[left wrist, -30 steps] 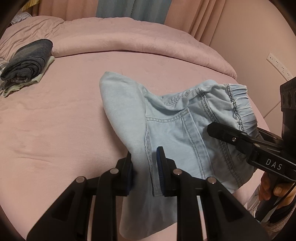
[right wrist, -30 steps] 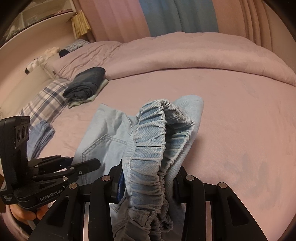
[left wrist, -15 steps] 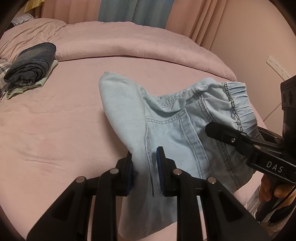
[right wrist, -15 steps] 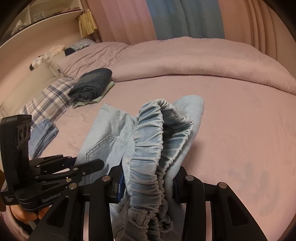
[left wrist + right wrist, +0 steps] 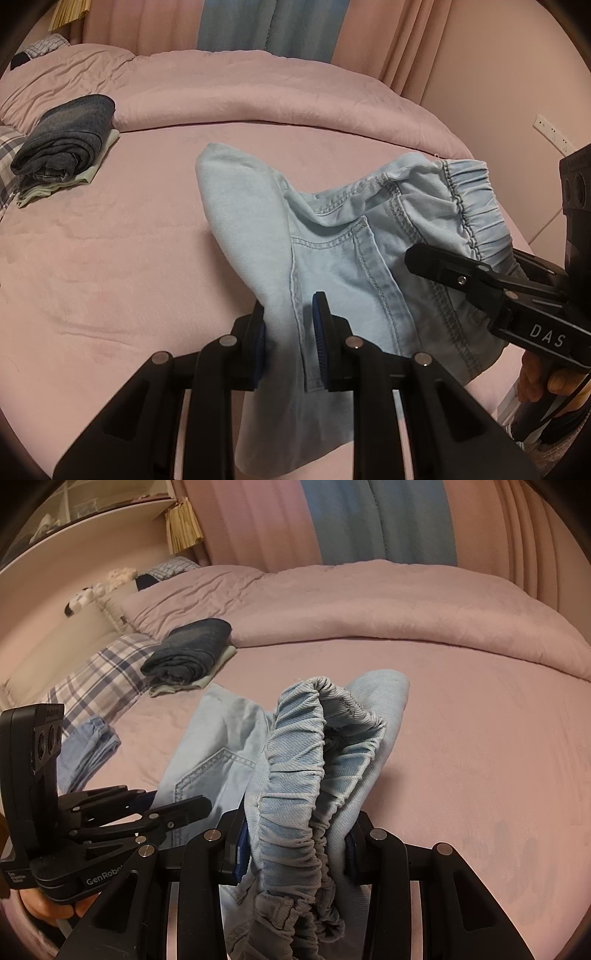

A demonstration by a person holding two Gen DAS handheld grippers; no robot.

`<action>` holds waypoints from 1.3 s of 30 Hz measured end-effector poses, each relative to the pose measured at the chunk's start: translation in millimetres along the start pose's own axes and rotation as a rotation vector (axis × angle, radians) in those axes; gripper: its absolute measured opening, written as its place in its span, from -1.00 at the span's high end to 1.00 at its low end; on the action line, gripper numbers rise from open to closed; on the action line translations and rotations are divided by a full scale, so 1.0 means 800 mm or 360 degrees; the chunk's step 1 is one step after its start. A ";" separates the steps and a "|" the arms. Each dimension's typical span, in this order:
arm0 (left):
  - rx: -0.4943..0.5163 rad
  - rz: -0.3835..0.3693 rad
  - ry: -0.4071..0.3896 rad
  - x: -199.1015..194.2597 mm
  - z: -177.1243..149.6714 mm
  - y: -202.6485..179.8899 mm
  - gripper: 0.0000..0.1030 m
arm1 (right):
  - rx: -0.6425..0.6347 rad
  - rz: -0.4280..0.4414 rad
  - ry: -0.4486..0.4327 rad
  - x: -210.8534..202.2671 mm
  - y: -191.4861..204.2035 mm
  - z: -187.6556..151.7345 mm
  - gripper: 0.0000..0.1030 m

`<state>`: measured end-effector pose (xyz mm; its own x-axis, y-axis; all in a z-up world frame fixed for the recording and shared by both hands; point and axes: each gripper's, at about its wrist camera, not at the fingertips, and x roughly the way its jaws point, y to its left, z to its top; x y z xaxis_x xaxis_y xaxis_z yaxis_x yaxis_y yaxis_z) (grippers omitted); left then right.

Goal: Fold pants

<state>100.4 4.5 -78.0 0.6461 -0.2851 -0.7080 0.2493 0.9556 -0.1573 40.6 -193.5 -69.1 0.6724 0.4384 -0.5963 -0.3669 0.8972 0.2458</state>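
Gripping the light-blue denim pants [image 5: 332, 258] from both ends, over the pink bed [image 5: 110, 277].

Left gripper [image 5: 288, 343]: jaws nearly closed, blue pads pinching a seam edge of the pants beside the back pocket; fabric hangs down between the fingers toward 6 o'clock in the left wrist view. Holding cloth, not empty.

Right gripper [image 5: 293, 845]: jaws partway closed, clamped on the bunched elastic waistband [image 5: 295, 768]; the gathered band loops up and over the jaws, the rest droops toward 6 o'clock in the right wrist view. Pads mostly hidden by fabric, but cloth fills the gap.

Pants: partly lifted, spanning between the two grippers; a folded end rests on the bed at 12 o'clock from the left gripper. In the left wrist view the right gripper comes in from 3 o'clock, waistband at 2 o'clock. In the right wrist view the left gripper sits at 8 o'clock, with a person's fingers under its handle.

Elsewhere: dark folded jeans [image 5: 66, 144] on a pale folded garment at 10 o'clock in the left wrist view, well apart from the pants. Rolled pink duvet [image 5: 258, 96] along the far side at 12 o'clock. Plaid pillow [image 5: 99, 679] at 9–10 o'clock in the right wrist view, and another light-blue garment [image 5: 88, 746] just below it.
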 end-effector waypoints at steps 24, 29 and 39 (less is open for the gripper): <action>0.0031 0.0009 -0.0007 0.024 0.039 0.005 0.60 | -0.0013 -0.0005 -0.0033 0.021 -0.008 0.035 0.21; 0.0047 0.0014 -0.0005 0.028 0.046 0.003 0.60 | -0.0011 0.0001 -0.0037 0.024 -0.009 0.038 0.21; 0.0062 0.0021 -0.0001 0.037 0.055 0.004 0.60 | -0.0006 0.0004 -0.0036 0.026 -0.010 0.041 0.21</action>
<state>151.5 -4.4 -69.2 0.6502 -0.2724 -0.7092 0.2687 0.9556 -0.1207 78.5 -189.5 -58.8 0.6860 0.4419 -0.5781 -0.3712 0.8958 0.2443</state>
